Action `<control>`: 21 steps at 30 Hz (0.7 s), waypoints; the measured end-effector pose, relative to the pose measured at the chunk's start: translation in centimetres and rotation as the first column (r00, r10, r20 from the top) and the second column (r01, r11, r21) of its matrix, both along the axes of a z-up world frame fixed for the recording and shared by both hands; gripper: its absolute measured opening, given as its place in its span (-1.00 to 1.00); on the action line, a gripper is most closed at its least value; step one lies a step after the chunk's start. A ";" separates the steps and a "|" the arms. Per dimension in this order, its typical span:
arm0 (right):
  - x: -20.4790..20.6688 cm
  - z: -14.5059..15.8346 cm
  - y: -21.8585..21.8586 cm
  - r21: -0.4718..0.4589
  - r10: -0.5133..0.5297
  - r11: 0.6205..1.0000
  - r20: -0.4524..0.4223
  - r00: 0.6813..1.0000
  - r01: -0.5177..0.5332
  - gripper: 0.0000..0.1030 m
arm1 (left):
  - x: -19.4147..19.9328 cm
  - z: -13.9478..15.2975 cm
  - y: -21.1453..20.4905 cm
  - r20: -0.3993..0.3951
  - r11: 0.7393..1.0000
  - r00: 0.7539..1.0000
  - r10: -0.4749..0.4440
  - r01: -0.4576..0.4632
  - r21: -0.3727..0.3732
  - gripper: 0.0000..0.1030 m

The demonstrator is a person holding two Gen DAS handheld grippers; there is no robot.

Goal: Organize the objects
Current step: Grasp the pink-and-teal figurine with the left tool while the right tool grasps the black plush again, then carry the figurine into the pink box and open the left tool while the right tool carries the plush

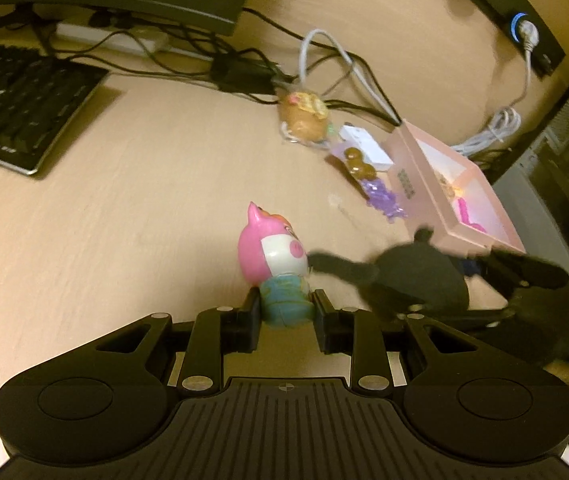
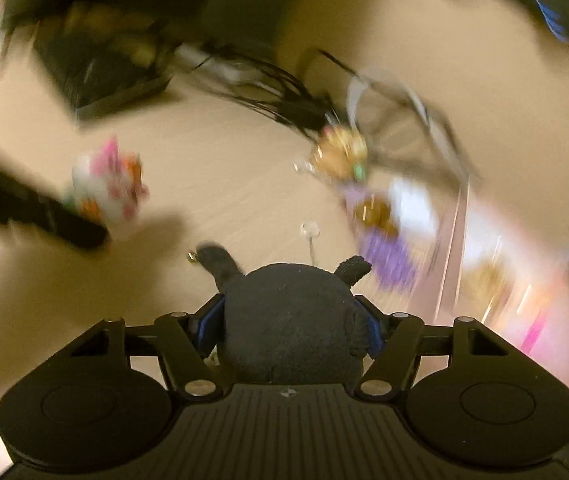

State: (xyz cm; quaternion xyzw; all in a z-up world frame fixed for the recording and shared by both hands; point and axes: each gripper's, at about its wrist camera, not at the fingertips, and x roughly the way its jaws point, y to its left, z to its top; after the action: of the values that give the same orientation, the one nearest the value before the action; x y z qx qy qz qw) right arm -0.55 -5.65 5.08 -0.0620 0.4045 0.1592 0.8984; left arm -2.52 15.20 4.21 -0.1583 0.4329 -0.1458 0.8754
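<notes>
A pink pig figurine (image 1: pixel 272 252) with a white face and blue body stands out between the fingers of my left gripper (image 1: pixel 286 304), which is shut on its body above the wooden desk. The blurred right wrist view shows the same figurine (image 2: pixel 108 184) at the left. My right gripper (image 2: pixel 290 326) is shut on a black plush toy (image 2: pixel 290 292), with its blue pads pressed against both sides. From the left wrist camera the plush (image 1: pixel 416 276) hangs just right of the pig, in front of an open pink box (image 1: pixel 416 184).
A wrapped bread-like toy (image 1: pixel 304 116), a small white box (image 1: pixel 364 144) and a packet with brown and purple pieces (image 1: pixel 368 176) lie left of the pink box. A black keyboard (image 1: pixel 16 100) sits far left. Cables (image 1: pixel 324 60) and a power strip run along the back.
</notes>
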 end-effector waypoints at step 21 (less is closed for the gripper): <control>-6.9 0.7 -9.0 0.010 -0.224 0.974 0.139 0.965 0.225 0.93 | 0.2 -0.8 -6.0 -0.030 0.986 0.986 -0.164 0.164 0.001 -0.42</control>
State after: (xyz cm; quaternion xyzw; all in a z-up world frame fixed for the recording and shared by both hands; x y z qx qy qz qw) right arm -7.42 -14.66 5.83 -0.0294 0.3455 0.0505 0.9366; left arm -2.30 9.17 3.39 -0.1229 0.4576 -0.2144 0.8541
